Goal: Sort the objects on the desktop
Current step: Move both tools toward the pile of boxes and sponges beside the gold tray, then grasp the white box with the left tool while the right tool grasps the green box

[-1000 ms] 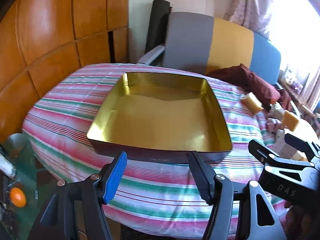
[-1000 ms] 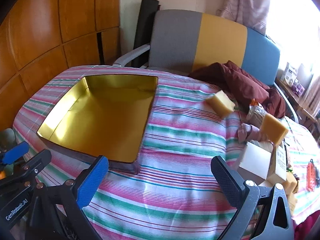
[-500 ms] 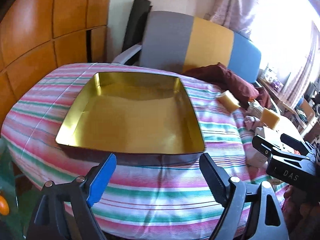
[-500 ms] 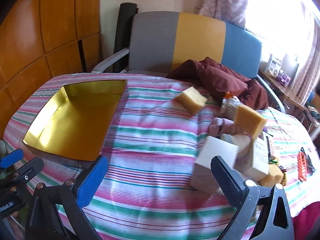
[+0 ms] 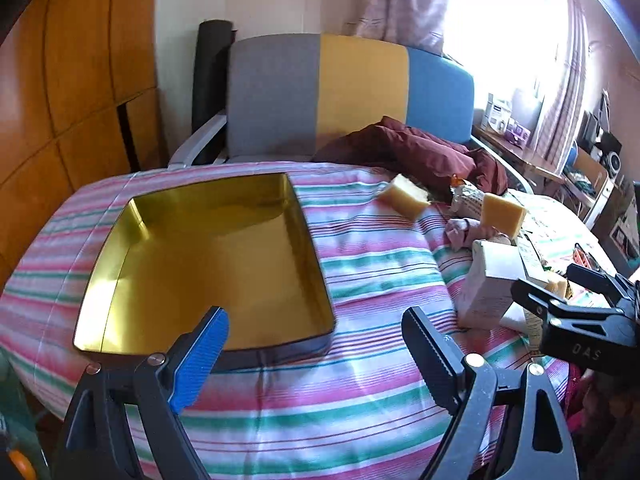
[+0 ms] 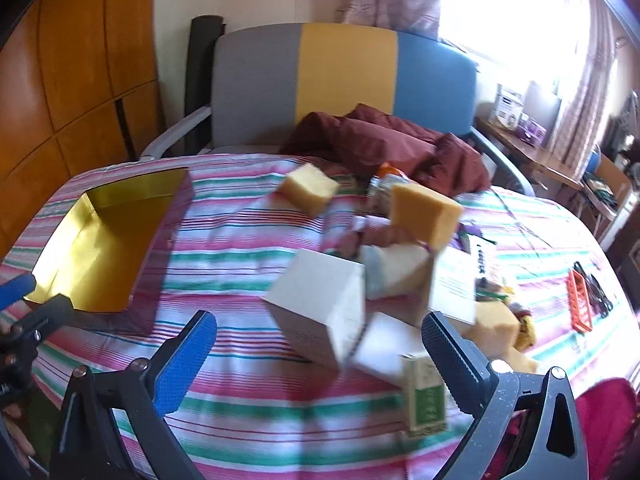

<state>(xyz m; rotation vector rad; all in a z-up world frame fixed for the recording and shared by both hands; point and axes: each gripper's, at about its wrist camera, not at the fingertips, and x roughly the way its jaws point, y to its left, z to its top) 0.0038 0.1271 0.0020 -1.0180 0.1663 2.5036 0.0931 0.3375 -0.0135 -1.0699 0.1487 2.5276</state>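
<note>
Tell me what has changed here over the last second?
Both views swung right, from the gold tray toward the pile of boxes and sponges. The left gripper opened wider and holds nothing; the right gripper, open and empty, now faces the white box. Tray, sponges and boxes stayed put.

Left gripper swung off the gold tray toward 3 o'clock, jaws spread wider, nothing between. Right gripper likewise carried toward 3 o'clock, now fronting the white box and the sponge pile; tray slid to 9 o'clock.
</note>
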